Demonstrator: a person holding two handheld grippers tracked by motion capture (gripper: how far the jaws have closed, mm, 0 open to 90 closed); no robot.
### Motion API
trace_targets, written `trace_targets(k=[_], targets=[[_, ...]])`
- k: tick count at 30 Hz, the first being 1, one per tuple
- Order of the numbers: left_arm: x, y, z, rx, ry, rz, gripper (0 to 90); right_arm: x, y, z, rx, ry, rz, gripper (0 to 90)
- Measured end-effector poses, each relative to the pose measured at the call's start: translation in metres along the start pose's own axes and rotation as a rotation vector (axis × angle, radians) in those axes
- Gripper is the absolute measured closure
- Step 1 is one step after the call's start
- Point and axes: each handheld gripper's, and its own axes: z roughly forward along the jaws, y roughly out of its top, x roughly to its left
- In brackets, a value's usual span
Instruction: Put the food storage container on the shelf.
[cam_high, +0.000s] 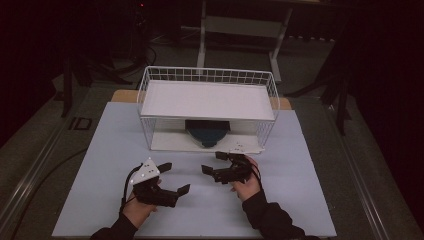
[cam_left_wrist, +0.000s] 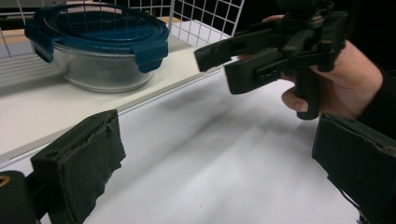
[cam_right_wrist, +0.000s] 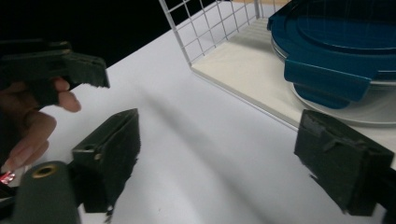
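Two grippers over the white table (cam_high: 300, 200), just in front of the wire rack (cam_high: 150, 95). Left gripper (cam_high: 170, 177): jaws spread wide, nothing between them. Right gripper (cam_high: 214, 162): jaws likewise apart, empty. Glass container with blue lid (cam_high: 207, 132) sits on the rack's lower shelf, under the white upper shelf (cam_high: 207, 100).

The left gripper (cam_high: 177, 177) is held low at the near left by the left hand (cam_high: 136, 210), its jaws spread wide apart with nothing between them. The right gripper (cam_high: 214, 163) is gripped by the right hand (cam_high: 246, 186) just beside it, jaws likewise parted and empty. Both forearms are covered by dark sleeves (cam_high: 270, 220).
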Motion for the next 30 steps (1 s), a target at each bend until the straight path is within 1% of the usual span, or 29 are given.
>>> trace_targets(k=[1,2,4,6,7,11,12,15,20,23,26,28,30], targets=[[0.0,0.0,-0.001,-0.001,-0.002,-0.004,2.2,0.001,-0.002,-0.002,0.01,-0.005,-0.003,14.5],[-0.001,0.0,-0.001,0.0,-0.001,-0.005,2.2,0.002,-0.003,-0.004,0.01,-0.001,0.001,14.3],[-0.001,0.0,-0.003,-0.003,-0.003,-0.006,2.2,0.003,-0.007,-0.009,0.018,-0.018,-0.004,14.1],[-0.001,0.0,-0.005,-0.005,-0.002,-0.005,2.2,0.003,-0.009,-0.015,0.009,-0.009,0.007,14.1],[-0.001,0.0,-0.006,-0.005,-0.003,-0.008,2.2,0.003,-0.01,-0.019,0.008,-0.019,0.002,14.1],[0.0,-0.001,-0.011,-0.004,0.011,0.003,2.2,0.003,-0.015,-0.035,-0.002,-0.037,-0.012,14.2],[0.0,-0.001,-0.012,-0.006,0.013,0.003,2.2,0.003,-0.016,-0.04,-0.009,-0.04,-0.011,14.2],[0.001,-0.003,-0.015,-0.008,0.014,0.001,2.2,0.002,-0.022,-0.051,-0.009,-0.055,-0.014,14.2],[0.003,-0.006,-0.019,0.006,0.017,-0.002,2.3,-0.001,-0.035,-0.067,0.01,-0.074,-0.008,14.2],[0.004,-0.009,-0.022,0.014,0.02,-0.002,2.2,-0.004,-0.042,-0.077,0.008,-0.076,0.012,14.2],[0.004,-0.011,-0.025,0.013,0.023,-0.011,2.2,-0.006,-0.048,-0.087,0.001,-0.084,0.02,14.3],[0.004,-0.013,-0.028,0.018,0.023,-0.006,2.3,-0.006,-0.051,-0.091,0.013,-0.1,0.0,14.3],[0.005,-0.015,-0.029,0.023,0.027,-0.009,2.2,-0.007,-0.054,-0.096,0.014,-0.105,0.002,14.3]])
